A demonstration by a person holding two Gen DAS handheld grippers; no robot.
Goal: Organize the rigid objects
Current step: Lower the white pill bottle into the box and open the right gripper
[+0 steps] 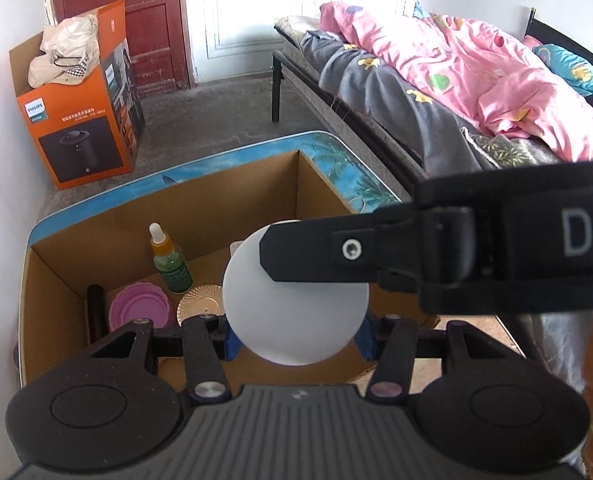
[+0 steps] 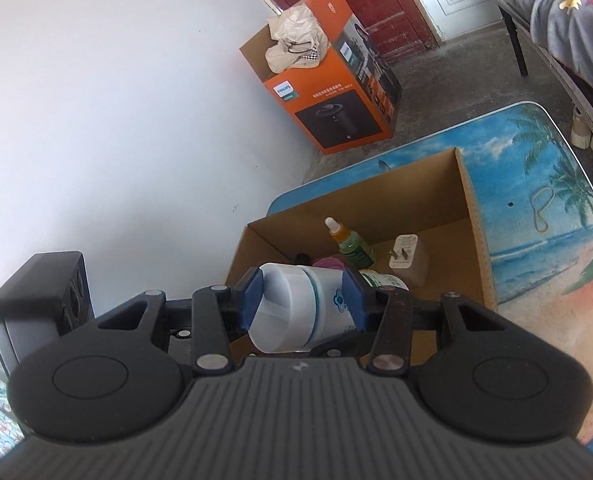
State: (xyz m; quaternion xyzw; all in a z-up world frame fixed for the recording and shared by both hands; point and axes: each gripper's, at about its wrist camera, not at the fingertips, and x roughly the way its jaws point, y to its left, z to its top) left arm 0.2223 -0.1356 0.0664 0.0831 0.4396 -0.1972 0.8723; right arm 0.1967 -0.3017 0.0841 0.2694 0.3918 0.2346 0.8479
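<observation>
open cardboard box (image 2: 476, 216) on a beach-print table (image 2: 556, 208), holding a dropper bottle (image 2: 350, 242) upright near the box's far-left corner, a white plug adapter (image 2: 406, 258) to the bottle's right, a pink round lid (image 1: 138, 308) and a dark cylinder (image 1: 96, 306) in front of the bottle, and a gold ribbed disc (image 1: 200, 300) just right of the pink lid. right gripper (image 2: 302, 300) pinching a white bottle (image 2: 296, 312) above the box's near-left part, blue pads pressed on its sides; long axis lying roughly sideways, cap end toward the left, printed body toward the right. left gripper (image 1: 296, 340) clamped on a white round object (image 1: 296, 320) over the box's near side, its other side partly hidden by the black right-hand tool. orange appliance carton (image 2: 336, 92) on the floor beyond the box, with pale cloth (image 2: 292, 40) stuffed in its top.
</observation>
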